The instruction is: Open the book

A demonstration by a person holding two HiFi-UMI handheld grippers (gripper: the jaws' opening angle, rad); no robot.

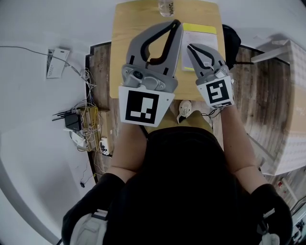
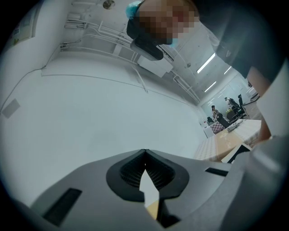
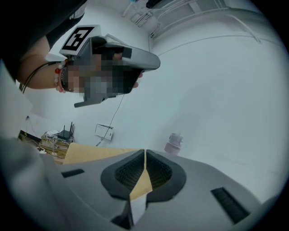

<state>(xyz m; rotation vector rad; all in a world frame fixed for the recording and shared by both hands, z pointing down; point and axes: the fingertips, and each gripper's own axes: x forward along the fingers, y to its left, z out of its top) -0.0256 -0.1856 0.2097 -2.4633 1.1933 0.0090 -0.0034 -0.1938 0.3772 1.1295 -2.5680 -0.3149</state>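
A book with a pale cover and a yellow band at its far edge lies flat on the wooden table, at the table's right side. My right gripper hovers over the book's near left edge with its jaws together and nothing between them. My left gripper is raised higher, left of the book, its jaws meeting at the tips and empty. In the right gripper view the right gripper looks level across the table. The left gripper view shows the left gripper facing a white wall.
A clear bottle stands at the table's far edge, also the bottle in the right gripper view. A router and tangled cables lie on the floor at left. A dark chair and a white shelf stand at right.
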